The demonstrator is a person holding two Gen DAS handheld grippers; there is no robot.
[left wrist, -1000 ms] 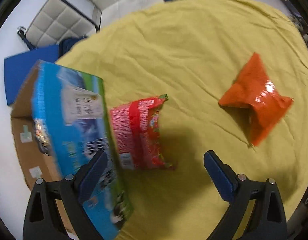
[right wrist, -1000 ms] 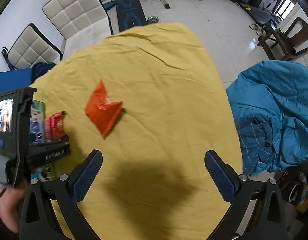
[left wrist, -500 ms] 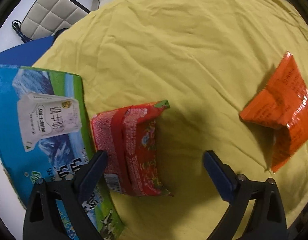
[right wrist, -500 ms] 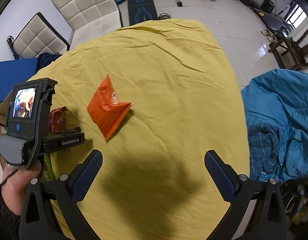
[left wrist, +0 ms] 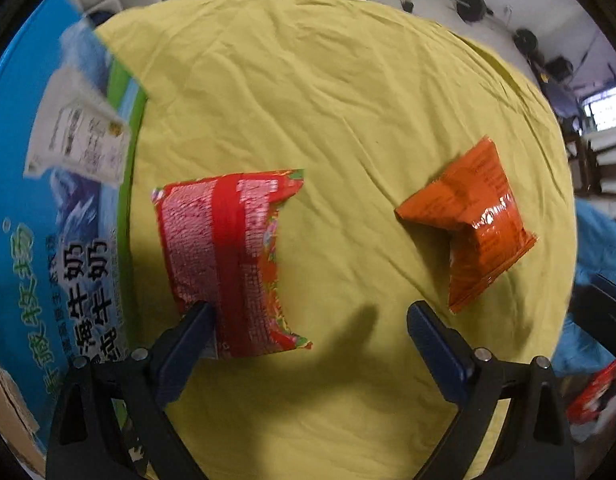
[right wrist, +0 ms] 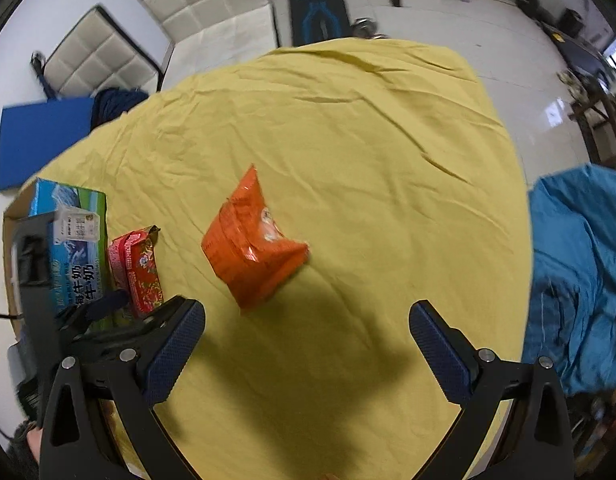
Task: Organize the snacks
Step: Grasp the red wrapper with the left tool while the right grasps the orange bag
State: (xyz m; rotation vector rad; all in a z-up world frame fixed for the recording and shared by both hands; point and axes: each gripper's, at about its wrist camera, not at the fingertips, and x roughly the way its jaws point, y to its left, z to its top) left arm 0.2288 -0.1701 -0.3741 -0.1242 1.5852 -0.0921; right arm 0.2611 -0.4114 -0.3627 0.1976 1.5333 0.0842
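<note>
My left tongs (left wrist: 308,334) gape wide, nothing between the ribbed blue pads. A crinkly red foil packet (left wrist: 232,260) lies flat just ahead, its near corner at the left pad. Beside it stands a glossy printed milk carton box (left wrist: 56,216). My right tongs (right wrist: 306,340) are likewise spread, with a puffy orange packet (right wrist: 254,248) ahead on the wrinkled yellow cloth (right wrist: 347,128) covering the desk.

The yellow tablecloth (left wrist: 347,100) is viewed from close above by the left wrist camera, with the red snack packet (left wrist: 228,256) at lower left of the frame. A higher, wider look is given by the right wrist camera. The orange snack packet (right wrist: 252,248) and milk carton box (right wrist: 74,240) are shared.
</note>
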